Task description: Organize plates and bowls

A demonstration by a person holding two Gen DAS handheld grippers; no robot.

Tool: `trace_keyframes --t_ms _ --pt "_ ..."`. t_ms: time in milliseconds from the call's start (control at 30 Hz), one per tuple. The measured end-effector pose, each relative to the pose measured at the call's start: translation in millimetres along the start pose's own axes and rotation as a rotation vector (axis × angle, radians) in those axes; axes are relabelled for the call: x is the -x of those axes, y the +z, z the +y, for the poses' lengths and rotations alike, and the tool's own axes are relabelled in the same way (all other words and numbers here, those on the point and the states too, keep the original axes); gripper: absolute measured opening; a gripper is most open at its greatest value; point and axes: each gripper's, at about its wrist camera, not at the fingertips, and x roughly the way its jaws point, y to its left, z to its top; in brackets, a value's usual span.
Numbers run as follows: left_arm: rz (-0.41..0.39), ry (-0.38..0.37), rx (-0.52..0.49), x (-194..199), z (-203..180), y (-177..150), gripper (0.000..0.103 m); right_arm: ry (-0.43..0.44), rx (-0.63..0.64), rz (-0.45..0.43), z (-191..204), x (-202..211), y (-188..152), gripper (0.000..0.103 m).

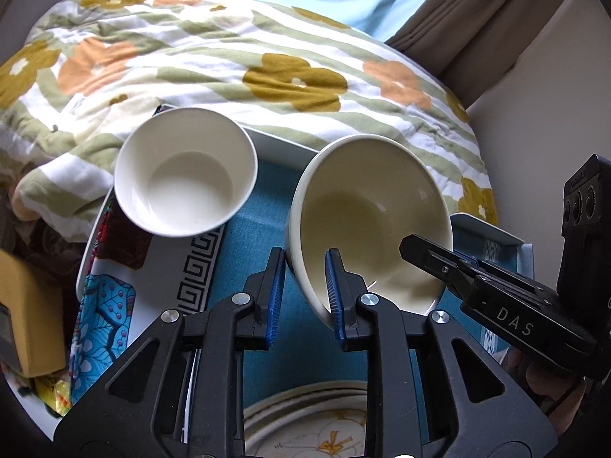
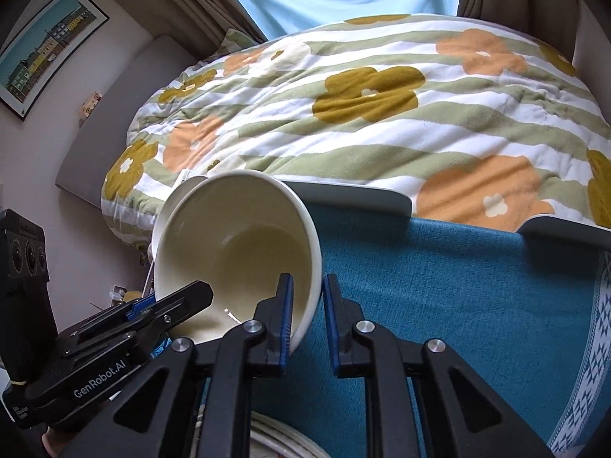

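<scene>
The big floral quilt with green stripes and orange and mustard flowers (image 1: pixel 236 57) fills the back of the scene, and in front of it lies the teal woven cloth (image 2: pixel 439 286) over the white table edge (image 2: pixel 355 191). On that cloth, tilted up on its side, is the cream glazed ceramic bowl (image 1: pixel 366 213), and both tools are on it. The left gripper (image 1: pixel 305 286) straddles the near-left rim, one blue pad outside the wall and one inside, jaws pinching it or very nearly so. The right gripper (image 2: pixel 308 305) does the same on the opposite rim, jaws closed to the wall's thickness.

I'd judge that bowl heavy for its size, rigid, slick with glaze and quick to chip; the rim is the only sensible hold, and a single pinch could let it swing or slip.

Just to the left sits the smaller white round bowl (image 1: pixel 187 175), upright, resting on the patterned plate with the black key border (image 1: pixel 152 278), close enough to be knocked. Below the grippers, the flower-painted cream plate (image 1: pixel 301 427) peeks out, right under any drop.
</scene>
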Motion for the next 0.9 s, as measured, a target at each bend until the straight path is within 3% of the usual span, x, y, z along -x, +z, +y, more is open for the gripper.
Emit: trace_keyframes --t_ms 233,433,633,900 --pt "-0.092 0.002 -0.025 69.3 -56.5 -36.9 0.019 0.038 0.043 -0.074 -5.6 78.9 -31.6 0.015" --pt "-0.117 -0.01 -0.054 104.7 -114.3 -80.2 0.019 0.042 0.072 -0.107 -28.7 142.7 -73.1 0.015" --pt "-0.093 -0.057 -0.11 109.4 -176.4 -128.6 0.019 -0.001 0.044 -0.144 -72.6 193.6 -113.2 0.015" --pt "0.003 -0.141 -0.189 79.5 -244.0 -181.7 0.019 -0.072 -0.037 -0.159 -140.1 230.0 -165.3 0.015"
